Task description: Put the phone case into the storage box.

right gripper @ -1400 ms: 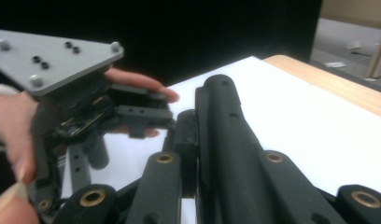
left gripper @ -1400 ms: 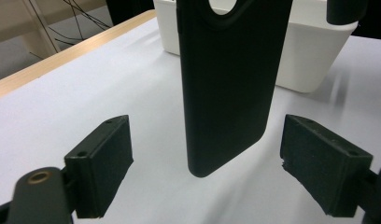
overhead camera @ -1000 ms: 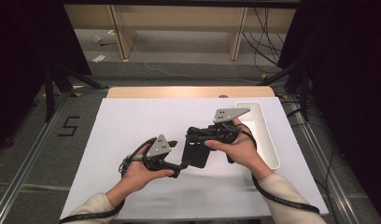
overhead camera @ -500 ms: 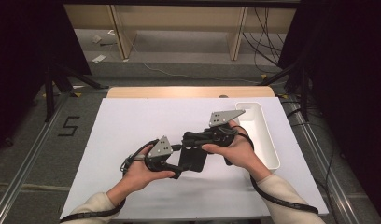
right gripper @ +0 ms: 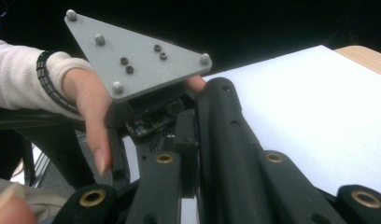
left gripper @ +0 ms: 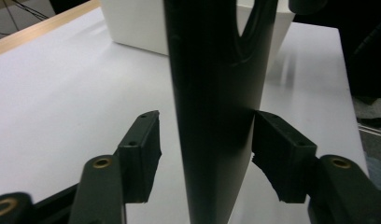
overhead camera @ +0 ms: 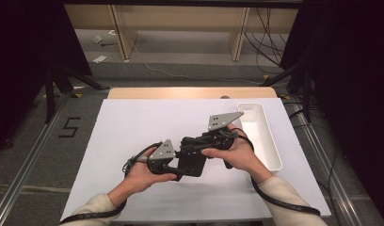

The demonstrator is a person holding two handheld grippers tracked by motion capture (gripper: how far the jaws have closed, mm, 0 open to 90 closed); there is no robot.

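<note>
A flat black object [overhead camera: 192,163] hangs upright over the white table cover, and my right gripper [overhead camera: 186,142] is shut on its upper part. In the right gripper view the jaws [right gripper: 211,122] clamp that black piece [right gripper: 222,135]. My left gripper [overhead camera: 181,174] comes in from the left, with its jaws on either side of the object's lower edge. In the left gripper view the object [left gripper: 212,93] stands edge-on between the pads. The right pad [left gripper: 277,149] touches it and the left pad [left gripper: 142,144] stands off with a gap. These jaws have just been closing.
A long white tray [overhead camera: 261,136] lies at the right of the white table cover [overhead camera: 133,122], close behind the right hand. A wooden table edge [overhead camera: 190,92] runs along the back. Cables trail from both grippers toward the front edge.
The right gripper has brought the black object slightly left and nearer, in between the left gripper's jaws. The left jaws have narrowed around it.
</note>
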